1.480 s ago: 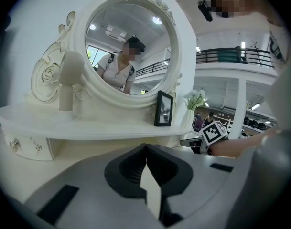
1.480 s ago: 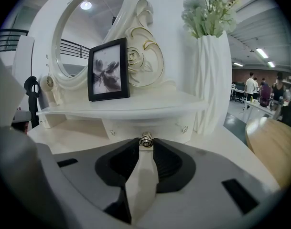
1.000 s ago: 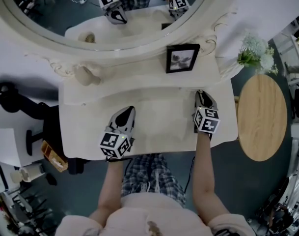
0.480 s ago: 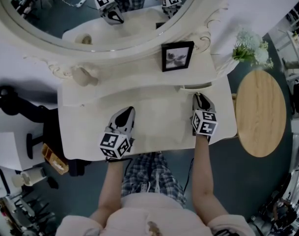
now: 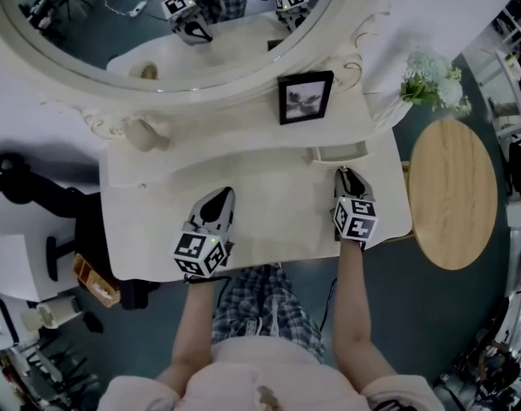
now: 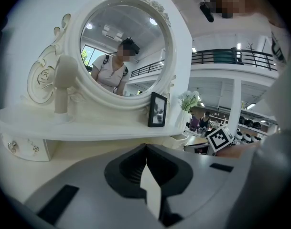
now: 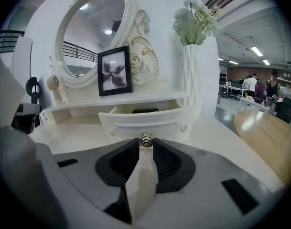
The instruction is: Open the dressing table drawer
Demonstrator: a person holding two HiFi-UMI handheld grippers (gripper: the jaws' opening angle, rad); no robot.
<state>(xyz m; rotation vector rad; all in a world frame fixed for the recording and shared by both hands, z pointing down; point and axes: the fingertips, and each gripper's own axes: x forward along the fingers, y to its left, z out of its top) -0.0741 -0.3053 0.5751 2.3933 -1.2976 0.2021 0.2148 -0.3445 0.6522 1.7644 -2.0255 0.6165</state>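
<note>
One drawer sits at the back right corner of the tabletop, under the right end of the shelf. It's partly out, front face past the shelf line. Something dark inside, can't tell what. Right gripper is clamped on the drawer's middle knob, jaws pinched nearly together around it.

Progress, my read: about halfway. The drawer is sliding free, with more pull toward the front edge left for a full opening.

Left gripper is over the front left part of the tabletop, jaws together, nothing in them, well apart from the drawer.

Around it:
- picture frame on the shelf, just left of the drawer
- flowers at the right end
- mirror behind
- round wooden side table off the right edge

Pull path looks free.
</note>
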